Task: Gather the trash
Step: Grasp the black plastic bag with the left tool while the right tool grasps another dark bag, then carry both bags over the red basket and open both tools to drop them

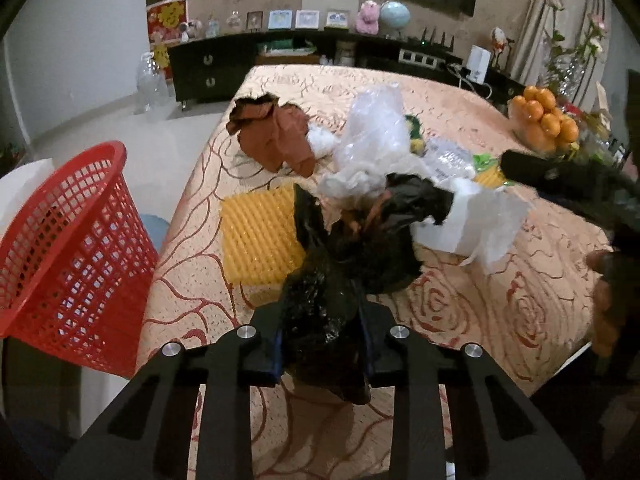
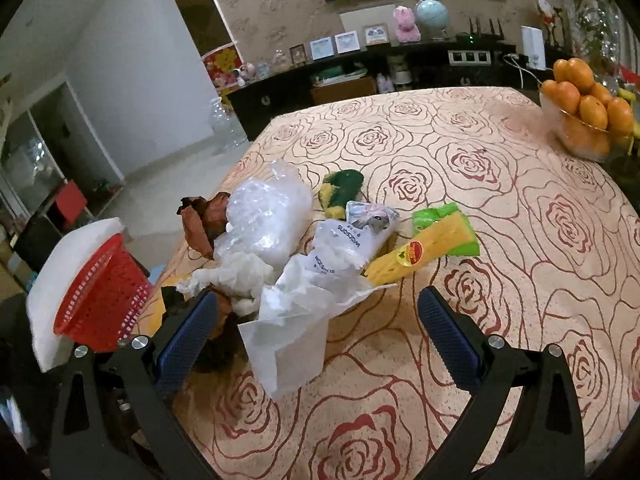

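My left gripper [image 1: 322, 340] is shut on a crumpled black plastic bag [image 1: 352, 248] and holds it just above the table. A red mesh basket [image 1: 68, 256] stands off the table's left edge; it also shows in the right wrist view [image 2: 100, 300]. My right gripper [image 2: 316, 336] is open and empty, its jaws on either side of a white paper bag [image 2: 288, 340]. Around it lie white tissue [image 2: 236, 276], a clear plastic bag [image 2: 264, 216], brown paper [image 2: 200, 224], a white printed wrapper [image 2: 344, 244], a yellow-green package [image 2: 432, 244] and a green-yellow sponge [image 2: 340, 192].
A yellow foam pad [image 1: 260, 236] lies left of the black bag. A glass bowl of oranges [image 2: 588, 112] stands at the table's far right. A dark cabinet [image 2: 360, 76] with frames and toys lines the back wall. The table has a rose-patterned cloth [image 2: 520, 240].
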